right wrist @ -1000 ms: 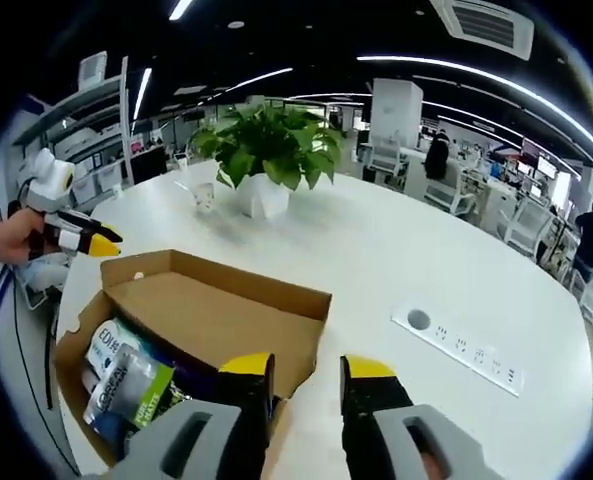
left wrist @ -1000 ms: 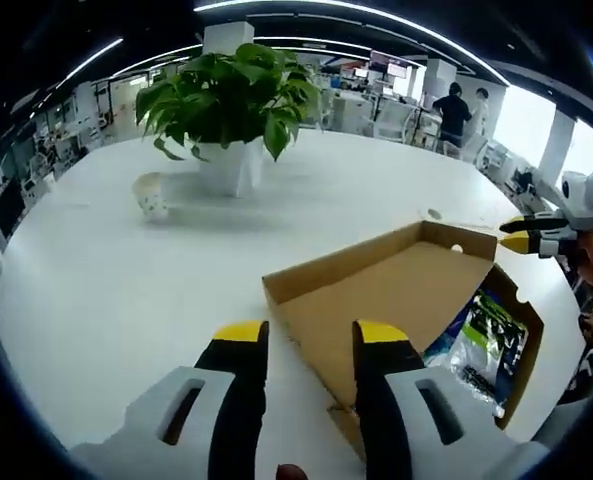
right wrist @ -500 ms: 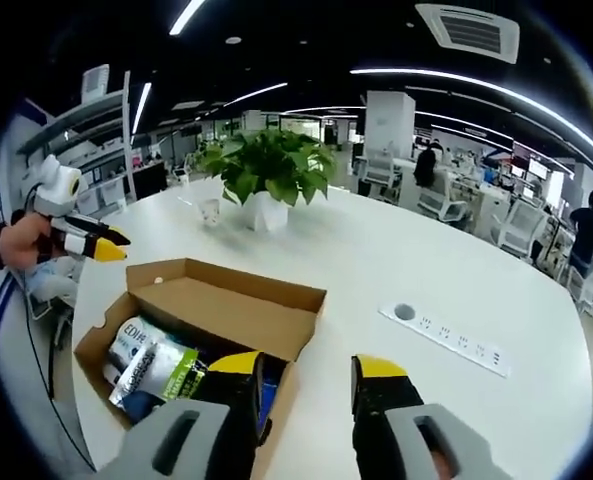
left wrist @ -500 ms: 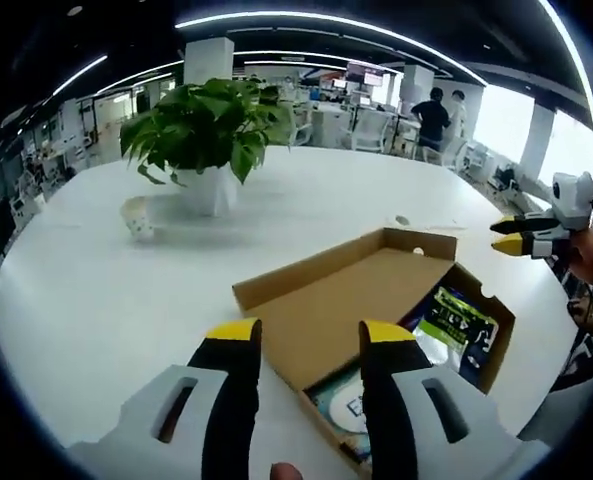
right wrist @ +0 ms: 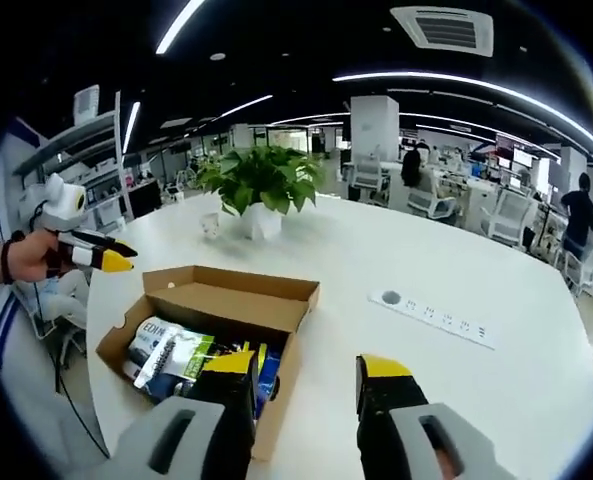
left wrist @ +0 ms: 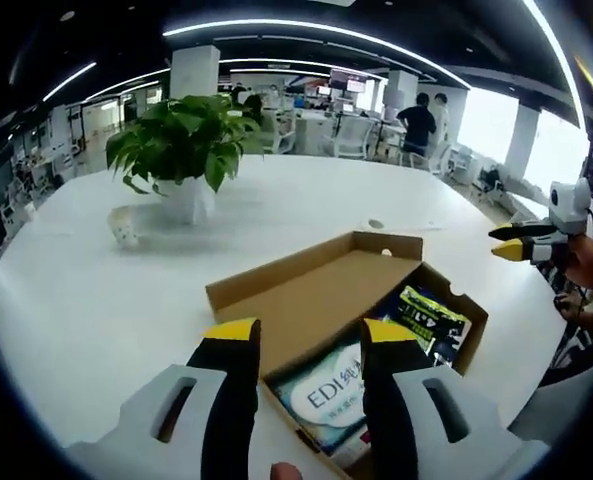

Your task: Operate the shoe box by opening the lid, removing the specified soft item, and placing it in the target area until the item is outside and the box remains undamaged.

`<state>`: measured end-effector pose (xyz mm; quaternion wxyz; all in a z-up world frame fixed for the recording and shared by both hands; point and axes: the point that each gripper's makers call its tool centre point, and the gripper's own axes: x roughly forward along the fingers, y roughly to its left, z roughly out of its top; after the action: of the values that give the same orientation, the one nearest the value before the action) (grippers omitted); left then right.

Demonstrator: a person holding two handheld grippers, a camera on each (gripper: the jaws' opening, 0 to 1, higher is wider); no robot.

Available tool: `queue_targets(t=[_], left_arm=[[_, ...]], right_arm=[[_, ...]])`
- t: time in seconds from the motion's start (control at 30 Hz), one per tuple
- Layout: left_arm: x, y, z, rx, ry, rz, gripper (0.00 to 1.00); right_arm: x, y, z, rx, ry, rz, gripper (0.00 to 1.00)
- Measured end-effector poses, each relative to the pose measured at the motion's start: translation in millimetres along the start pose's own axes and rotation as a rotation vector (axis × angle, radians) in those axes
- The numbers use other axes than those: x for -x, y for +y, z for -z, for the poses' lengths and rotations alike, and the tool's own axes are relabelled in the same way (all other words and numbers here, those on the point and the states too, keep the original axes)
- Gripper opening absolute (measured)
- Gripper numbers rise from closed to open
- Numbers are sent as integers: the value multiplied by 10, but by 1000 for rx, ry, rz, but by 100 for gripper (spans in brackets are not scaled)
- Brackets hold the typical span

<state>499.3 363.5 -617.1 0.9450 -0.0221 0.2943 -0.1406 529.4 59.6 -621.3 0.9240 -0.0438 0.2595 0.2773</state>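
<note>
Change: since a second ago my cameras have pulled back and up, and the raised lid now uncovers more of the packets than before.
Box: the open brown cardboard shoe box (left wrist: 321, 300) (right wrist: 211, 310) lies on the round white desk (left wrist: 96, 290) (right wrist: 456, 380), near the edge closest to me, its lid (left wrist: 306, 265) standing up along the far side.
Soft item: the white plastic packet printed "EDI" (left wrist: 331, 390) (right wrist: 151, 340) lies inside the box at the end nearest my left tongs; a green and black packet (left wrist: 426, 315) (right wrist: 191, 350) lies beside it, also inside.
Left tongs: my left gripper (left wrist: 301, 335) hovers above the box's near corner, its yellow-tipped jaws apart and holding nothing; from the right gripper view the left gripper (right wrist: 111, 258) sits off the desk's edge in my hand (right wrist: 21, 255), tips nearly together as seen from there.
Right tongs: my right gripper (right wrist: 306, 365) hangs over the box's side wall, jaws apart, empty; it appears at the right of the left gripper view (left wrist: 516, 240).
Rest: a green potted plant in a white pot (left wrist: 176, 150) (right wrist: 261, 185) and a small white paper cup (left wrist: 124, 225) (right wrist: 209, 225) stand well beyond the box; a white power strip (right wrist: 436, 318) is set into the desk towards its far edge.
</note>
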Motion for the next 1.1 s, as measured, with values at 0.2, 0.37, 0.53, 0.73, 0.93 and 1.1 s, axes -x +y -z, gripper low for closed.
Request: queue_targets(t=[0.2, 0.37, 0.53, 0.73, 0.93, 1.1], left_arm=[[35, -178, 65, -14, 8, 30, 40], [43, -269, 125, -21, 13, 46, 40], [70, -349, 197, -21, 16, 64, 40], [83, -397, 301, -28, 33, 72, 39], [96, -464, 433, -18, 50, 84, 40], [113, -514, 514, -22, 61, 91, 40]], right_arm=[[184, 10, 60, -13, -18, -5, 38], [316, -1, 166, -51, -34, 14, 39], [458, -12, 296, -77, -44, 34, 39], [606, -36, 424, -116, -52, 56, 39], [731, 18, 557, -167, -71, 66, 40], [773, 23, 722, -187, -63, 69, 41]])
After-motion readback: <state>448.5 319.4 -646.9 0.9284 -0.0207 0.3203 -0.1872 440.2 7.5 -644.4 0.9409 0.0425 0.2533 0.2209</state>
